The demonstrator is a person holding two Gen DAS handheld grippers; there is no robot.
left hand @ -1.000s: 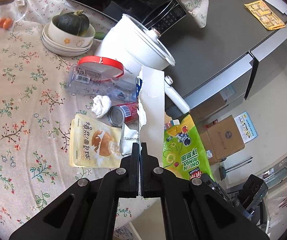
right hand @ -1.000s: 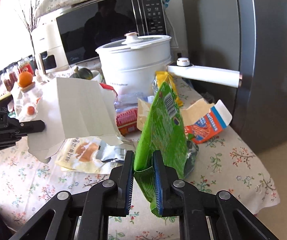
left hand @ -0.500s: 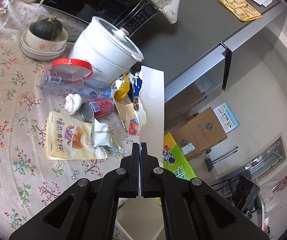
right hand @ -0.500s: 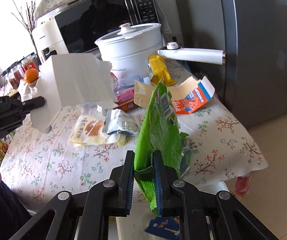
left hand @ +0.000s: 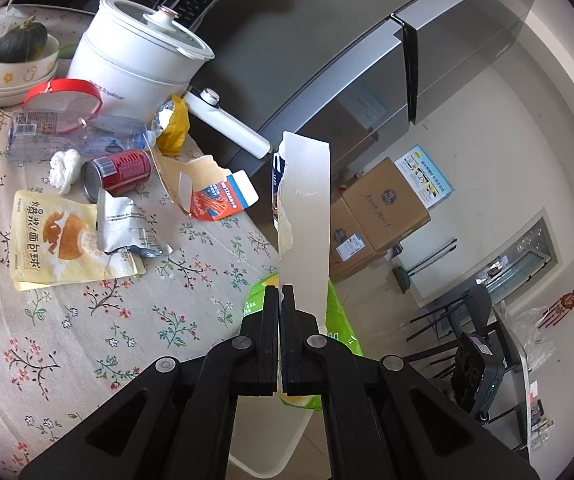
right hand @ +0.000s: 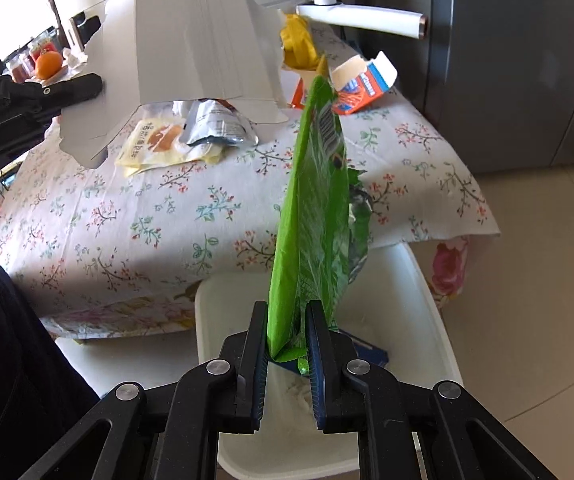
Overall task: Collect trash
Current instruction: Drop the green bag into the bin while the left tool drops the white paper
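Now the right gripper (right hand: 287, 320) is pinched tight on a green bag (right hand: 319, 208), which hangs over the white bin (right hand: 427, 300) beside the table (right hand: 127, 220). Up high, the left gripper (left hand: 279, 292) is squeezed shut on a white card (left hand: 307, 216). A can (left hand: 117, 170), a yellow pouch (left hand: 55, 240) and a torn box (left hand: 223, 196) lie on the table.

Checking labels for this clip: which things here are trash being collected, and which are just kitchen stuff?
Trash: green snack bag, flattened white carton, red can, yellow pouch, torn milk carton; white bin.

Bystanders: white pot, squash, orange.
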